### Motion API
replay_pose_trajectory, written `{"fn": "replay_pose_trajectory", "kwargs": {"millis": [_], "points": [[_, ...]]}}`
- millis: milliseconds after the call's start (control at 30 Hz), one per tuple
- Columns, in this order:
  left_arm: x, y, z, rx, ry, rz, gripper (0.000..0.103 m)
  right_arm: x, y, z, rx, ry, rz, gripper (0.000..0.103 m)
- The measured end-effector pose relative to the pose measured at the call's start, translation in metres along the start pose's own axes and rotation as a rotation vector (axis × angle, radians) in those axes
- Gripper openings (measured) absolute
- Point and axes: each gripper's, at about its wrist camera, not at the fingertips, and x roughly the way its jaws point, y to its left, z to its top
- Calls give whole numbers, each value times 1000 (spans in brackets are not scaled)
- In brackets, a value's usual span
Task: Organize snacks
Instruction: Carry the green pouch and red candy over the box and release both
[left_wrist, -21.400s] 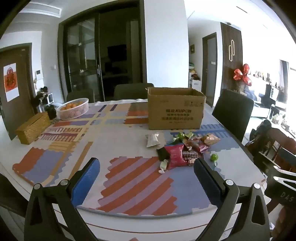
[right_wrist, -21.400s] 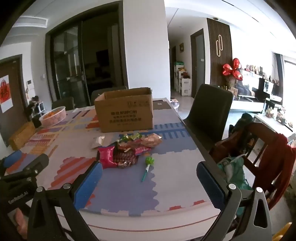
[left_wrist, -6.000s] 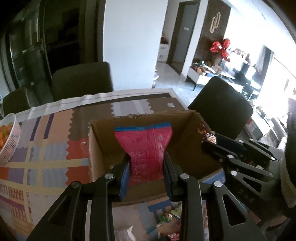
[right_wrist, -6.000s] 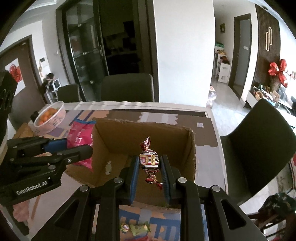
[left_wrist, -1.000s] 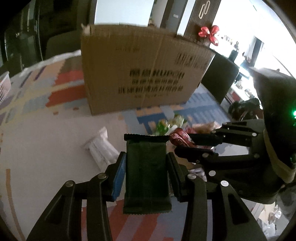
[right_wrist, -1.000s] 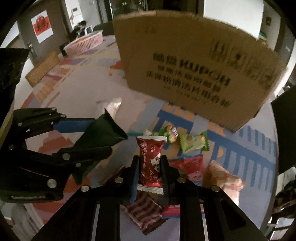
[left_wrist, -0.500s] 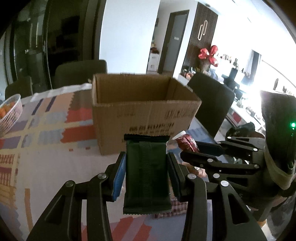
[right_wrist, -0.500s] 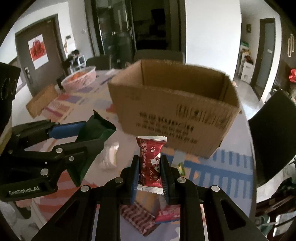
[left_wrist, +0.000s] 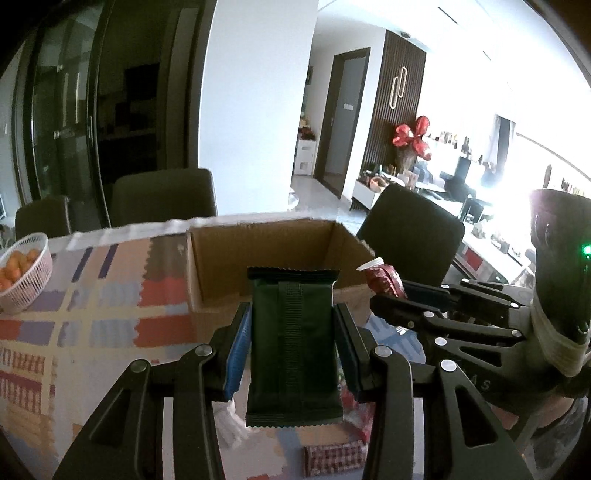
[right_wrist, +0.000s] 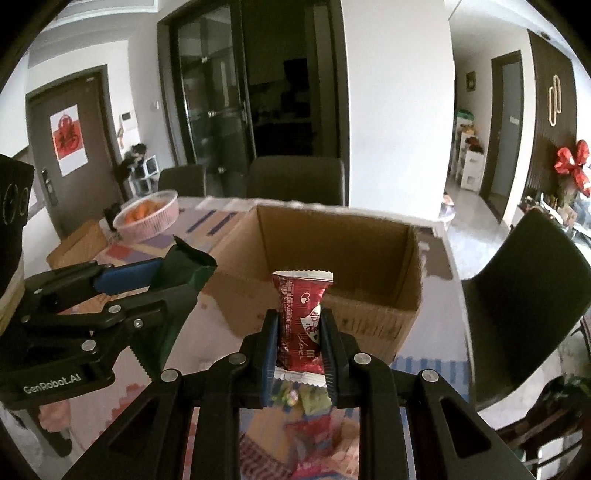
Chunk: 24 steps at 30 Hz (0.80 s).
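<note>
My left gripper (left_wrist: 292, 345) is shut on a dark green snack packet (left_wrist: 291, 347) and holds it up in front of the open cardboard box (left_wrist: 266, 240). My right gripper (right_wrist: 299, 347) is shut on a small red snack packet (right_wrist: 301, 321), also raised before the box (right_wrist: 332, 236). In the left wrist view the right gripper (left_wrist: 391, 295) is to the right with the red packet (left_wrist: 382, 278). In the right wrist view the left gripper (right_wrist: 162, 280) is at the left with the green packet (right_wrist: 181, 273). Loose snacks (right_wrist: 306, 413) lie on the table below.
A pink basket of oranges (left_wrist: 22, 273) stands at the table's far left, also in the right wrist view (right_wrist: 147, 216). A woven box (right_wrist: 79, 245) lies near it. Dark chairs (left_wrist: 410, 236) stand behind and to the right of the table. A checked packet (left_wrist: 334, 454) lies below my left gripper.
Both grippers have risen with their packets from low over the snack pile to the height of the box's rim, so the box's inside now shows.
</note>
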Motion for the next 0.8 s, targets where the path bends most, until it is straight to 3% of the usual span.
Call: {"fn": "replay_pose_trajectory", "kwargs": {"millis": [367,800], "points": [[19,4,47,11,-11,-1,43,7,-17,38,20,-27,-30,23],[76,24,73,-19,82,10,43,53,-41,64,63,43,-56,23]]}}
